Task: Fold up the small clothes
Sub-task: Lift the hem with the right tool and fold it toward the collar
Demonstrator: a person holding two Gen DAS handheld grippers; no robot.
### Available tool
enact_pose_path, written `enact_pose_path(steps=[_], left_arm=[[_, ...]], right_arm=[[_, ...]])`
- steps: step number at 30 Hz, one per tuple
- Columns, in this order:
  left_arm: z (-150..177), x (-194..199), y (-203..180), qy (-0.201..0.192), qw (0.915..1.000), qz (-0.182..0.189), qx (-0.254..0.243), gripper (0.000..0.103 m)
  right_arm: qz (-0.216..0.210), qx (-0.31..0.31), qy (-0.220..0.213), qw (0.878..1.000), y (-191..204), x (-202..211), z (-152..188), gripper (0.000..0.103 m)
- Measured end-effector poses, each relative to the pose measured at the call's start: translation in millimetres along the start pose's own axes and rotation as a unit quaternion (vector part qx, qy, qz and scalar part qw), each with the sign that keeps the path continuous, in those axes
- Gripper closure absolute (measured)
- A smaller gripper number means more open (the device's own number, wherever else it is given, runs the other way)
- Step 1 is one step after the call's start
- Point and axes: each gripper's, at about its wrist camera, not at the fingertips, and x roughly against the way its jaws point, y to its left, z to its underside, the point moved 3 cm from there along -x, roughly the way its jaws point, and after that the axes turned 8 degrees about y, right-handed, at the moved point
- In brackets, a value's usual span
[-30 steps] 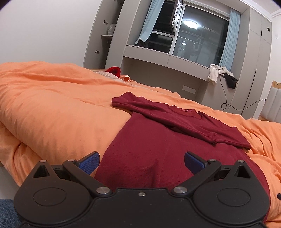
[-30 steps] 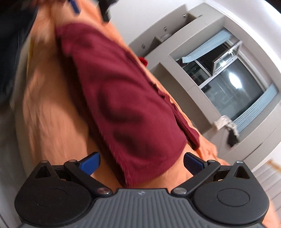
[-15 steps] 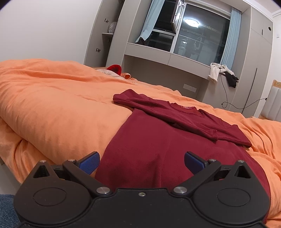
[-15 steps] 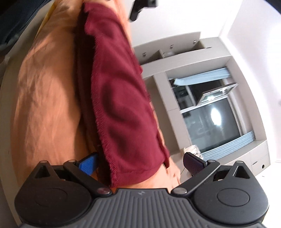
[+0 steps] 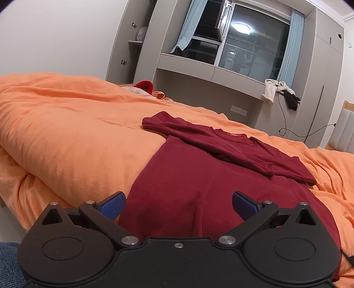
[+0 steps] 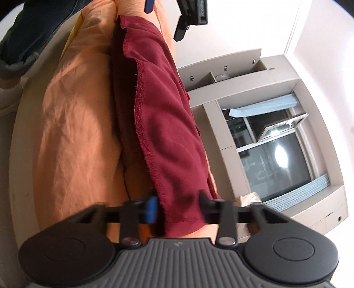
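Dark red shirt (image 5: 199,183) spread flat across the orange duvet (image 5: 66,133) of the bed, hem hanging over the near edge, both sleeves folded in across the chest, collar toward the far side. Over on the far left of the bed, glimpsed a red item (image 5: 145,85) behind the duvet's hump, too small to identify. Left tool (image 5: 178,207) poised over the hem at the near edge, blue fingertips (image 5: 112,205) spread wide on either side of the cloth, pinching nothing. Across the room, noted a window (image 5: 252,48) with pale blue curtains, and pale and dark cloths (image 5: 278,93) draped off the ledge below it.

From the right wrist view, rolled well over, saw the shirt (image 6: 159,115) draped down the bed's edge with its stitched hem running toward the camera. Right tool (image 6: 178,207) closing its jaws around the hem's corner, cloth bunched between them, blue pad (image 6: 151,209) hard against the fabric on one side, the other finger pressing the opposite face. Blurred, though, so full clamp hard to confirm. Spotted the left tool (image 6: 190,17) at the top of that view, over the shirt's other corner.
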Motion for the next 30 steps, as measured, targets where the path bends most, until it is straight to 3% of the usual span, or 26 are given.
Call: enact_pose_path(steps=[5,9,12,15,23,30], left_arm=[[7,16,-1,-0.016,0.9988,0.044,-0.015,0.001],[19,35,-12,-0.040,0.9937,0.085,-0.062,0.001],[30,47,-26,-0.058,0.9860,0.107,-0.114,0.001],[45,54,-48,-0.077,0.9710,0.112,-0.197,0.001],[83,32,-113,-0.086,0.9162,0.036,-0.390,0.001],[91,-15,-145,-0.092,0.8912,-0.066,-0.439,0.005]], right_arm=[[-0.002,-0.052,-0.024,0.998,-19,16,-1,0.095],[-0.004,-0.122,-0.038,0.992,-46,24,1,0.096],[-0.020,-0.179,-0.049,0.982,-72,24,0,0.096],[-0.032,-0.215,-0.059,0.974,-94,28,0,0.096],[-0.040,-0.253,-0.084,0.963,-128,34,9,0.096],[-0.033,-0.284,-0.092,0.954,-131,41,18,0.096]])
